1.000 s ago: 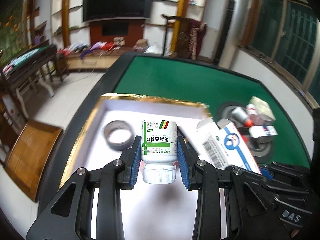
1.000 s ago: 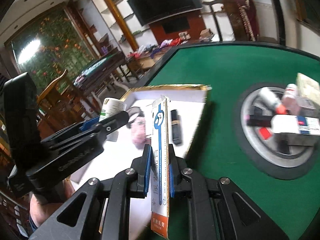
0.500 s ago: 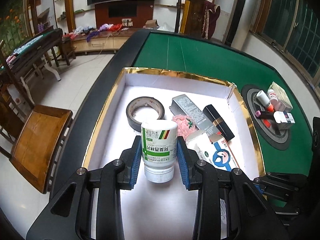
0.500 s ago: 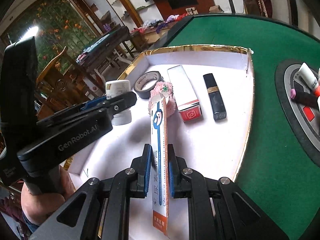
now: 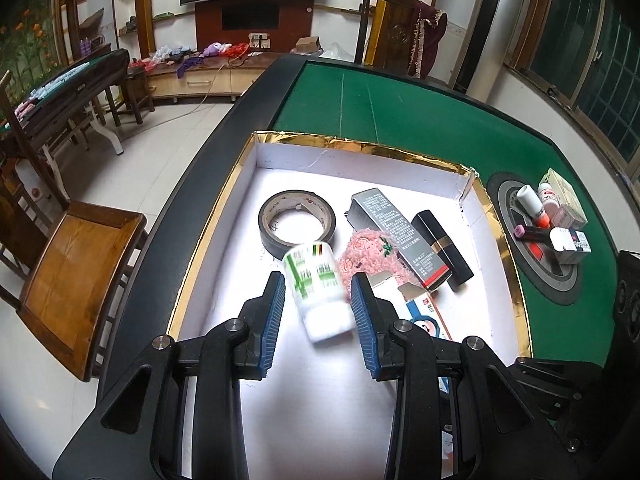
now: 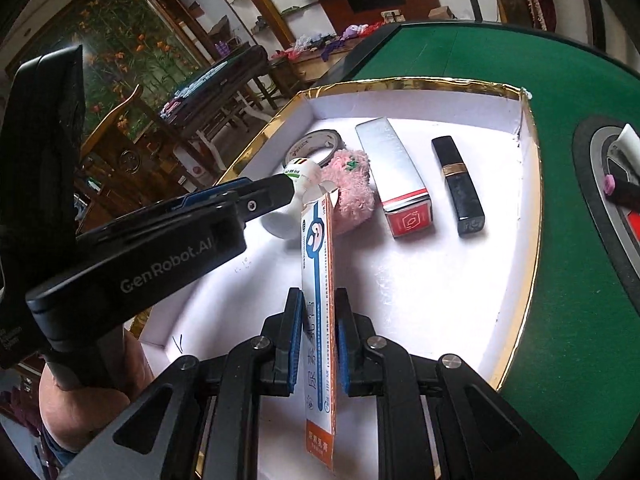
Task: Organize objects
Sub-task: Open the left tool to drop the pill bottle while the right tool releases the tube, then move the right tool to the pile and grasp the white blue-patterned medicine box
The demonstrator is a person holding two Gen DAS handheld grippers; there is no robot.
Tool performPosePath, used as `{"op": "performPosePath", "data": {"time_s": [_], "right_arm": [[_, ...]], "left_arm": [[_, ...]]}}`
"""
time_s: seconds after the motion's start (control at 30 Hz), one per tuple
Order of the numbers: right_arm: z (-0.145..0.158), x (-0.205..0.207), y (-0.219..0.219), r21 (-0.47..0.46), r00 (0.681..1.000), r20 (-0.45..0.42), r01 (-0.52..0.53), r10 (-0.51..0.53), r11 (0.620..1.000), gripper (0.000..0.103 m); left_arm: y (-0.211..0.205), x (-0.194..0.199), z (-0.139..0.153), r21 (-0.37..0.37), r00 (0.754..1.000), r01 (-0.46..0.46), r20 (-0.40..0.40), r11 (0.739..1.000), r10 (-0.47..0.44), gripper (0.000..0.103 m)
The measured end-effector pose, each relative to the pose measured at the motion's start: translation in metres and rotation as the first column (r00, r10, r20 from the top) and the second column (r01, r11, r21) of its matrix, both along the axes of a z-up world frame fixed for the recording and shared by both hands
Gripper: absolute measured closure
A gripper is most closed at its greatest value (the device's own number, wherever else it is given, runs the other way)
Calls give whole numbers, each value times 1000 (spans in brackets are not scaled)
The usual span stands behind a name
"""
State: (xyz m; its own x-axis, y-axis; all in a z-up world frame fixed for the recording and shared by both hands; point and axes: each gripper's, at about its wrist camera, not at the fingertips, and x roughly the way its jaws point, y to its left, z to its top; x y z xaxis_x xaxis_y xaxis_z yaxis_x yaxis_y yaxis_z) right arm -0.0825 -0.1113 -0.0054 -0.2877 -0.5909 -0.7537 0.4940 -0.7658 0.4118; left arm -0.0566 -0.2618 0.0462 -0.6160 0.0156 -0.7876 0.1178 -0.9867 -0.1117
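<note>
Left gripper [image 5: 318,308] fingers are apart, pill bottle [image 5: 316,288] tipping loose; it could roll into the tape roll [image 5: 297,222] at 11 o'clock. Right gripper [image 6: 316,340] clamps the ointment box [image 6: 319,300].

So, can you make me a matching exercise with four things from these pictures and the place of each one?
Things:
1. tape roll
2. black lipstick
3. blue and white carton
4. medicine bottle

Places:
a. tilted between the open fingers of the left gripper
b. clamped in the right gripper
c. flat in the white tray, beside its left wall
d. right beside the silver box

Pairs: 1-c, 2-d, 3-b, 4-a
</note>
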Motion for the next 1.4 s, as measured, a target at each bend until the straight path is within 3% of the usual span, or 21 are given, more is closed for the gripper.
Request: {"op": "performPosePath", "data": {"time_s": [0.17,0.6,0.67,0.77,0.87,1.0,1.1,1.2,1.27,1.33,1.4], "right_arm": [[5,8,-4,90,999,-48,-13,17,996,82],[18,12,26,-2,998,-54,-30,29,1000,80],[16,13,19,-34,998,-34,-48,47,998,72],[19,14,16,-36,997,-31,-69,68,997,71],[36,8,45,-114,998,-62,-34,27,993,71],[54,-10,118,-116,978,-143,134,-150,984,71],[56,-34,183,-69,932,-192,301,-309,951,71],[50,-58,249,17,861,-243,464,-447,886,70],[37,-72,280,5,844,-223,501,-487,865,70],[19,-83,298,-20,853,-155,501,-498,865,70],[4,-92,308,-129,875,-77,466,-477,875,70]], "left_arm": [[-2,0,2,27,1000,-1,-4,1000,2,52],[0,2,8,59,999,20,-35,998,-18,52],[-1,2,8,65,999,17,-37,998,-15,52],[-2,2,8,86,999,26,-37,996,-23,52],[1,4,12,93,998,44,-53,995,-40,52],[8,7,19,106,994,76,-84,991,-67,52],[12,8,20,108,992,92,-92,990,-82,52],[16,8,21,112,990,110,-96,988,-99,52],[19,7,20,113,990,119,-94,986,-109,52],[22,7,20,116,988,135,-97,984,-124,52],[23,7,20,126,986,147,-102,981,-135,52]]}}
